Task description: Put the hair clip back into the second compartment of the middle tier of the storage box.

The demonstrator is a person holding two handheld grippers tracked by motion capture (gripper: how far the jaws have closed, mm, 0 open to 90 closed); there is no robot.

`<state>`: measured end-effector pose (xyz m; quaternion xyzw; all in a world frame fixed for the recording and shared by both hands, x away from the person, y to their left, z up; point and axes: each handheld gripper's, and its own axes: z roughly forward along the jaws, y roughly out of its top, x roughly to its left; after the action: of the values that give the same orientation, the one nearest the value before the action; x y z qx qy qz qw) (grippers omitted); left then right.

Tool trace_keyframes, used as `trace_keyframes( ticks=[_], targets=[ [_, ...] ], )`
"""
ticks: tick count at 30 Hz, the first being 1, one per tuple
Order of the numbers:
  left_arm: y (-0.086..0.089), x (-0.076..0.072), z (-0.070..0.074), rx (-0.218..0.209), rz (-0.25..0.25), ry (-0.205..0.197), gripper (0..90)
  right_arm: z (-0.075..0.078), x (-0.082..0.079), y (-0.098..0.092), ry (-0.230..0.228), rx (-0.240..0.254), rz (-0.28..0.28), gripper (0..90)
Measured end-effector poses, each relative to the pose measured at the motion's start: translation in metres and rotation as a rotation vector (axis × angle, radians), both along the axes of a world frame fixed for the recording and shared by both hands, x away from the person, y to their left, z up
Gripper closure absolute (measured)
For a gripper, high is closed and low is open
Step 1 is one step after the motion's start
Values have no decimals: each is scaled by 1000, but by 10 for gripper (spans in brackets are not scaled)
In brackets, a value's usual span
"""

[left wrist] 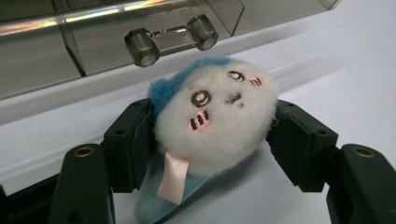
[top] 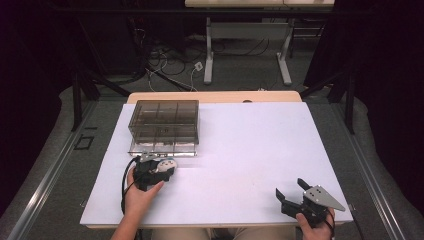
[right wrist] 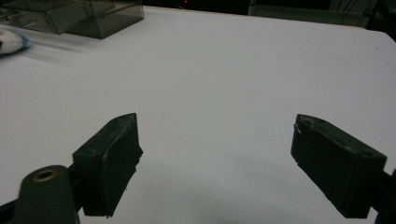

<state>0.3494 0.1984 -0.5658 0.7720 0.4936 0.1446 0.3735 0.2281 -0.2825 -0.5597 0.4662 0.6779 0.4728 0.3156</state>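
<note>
A small white plush toy with a blue cap, a stitched face and a pale blue body lies on the white table top, just in front of a smoky clear compartment box. My left gripper has its two black pads pressed against the sides of the toy's head. In the high view this gripper sits near the left front of the table with the toy at its tip. My right gripper rests at the front right, jaws wide apart with nothing between them.
The box's front shows a clear drawer handle right behind the toy. In the right gripper view the box and the toy lie far off at the upper left. Beyond the table stand desk legs and floor cables.
</note>
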Motion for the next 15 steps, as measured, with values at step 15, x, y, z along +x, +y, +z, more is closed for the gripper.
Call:
trace_keyframes(
  ticks=[15],
  targets=[
    [1,-1,0,3,-8,-8,361,1,0,0,1,1,-3,149]
  ],
)
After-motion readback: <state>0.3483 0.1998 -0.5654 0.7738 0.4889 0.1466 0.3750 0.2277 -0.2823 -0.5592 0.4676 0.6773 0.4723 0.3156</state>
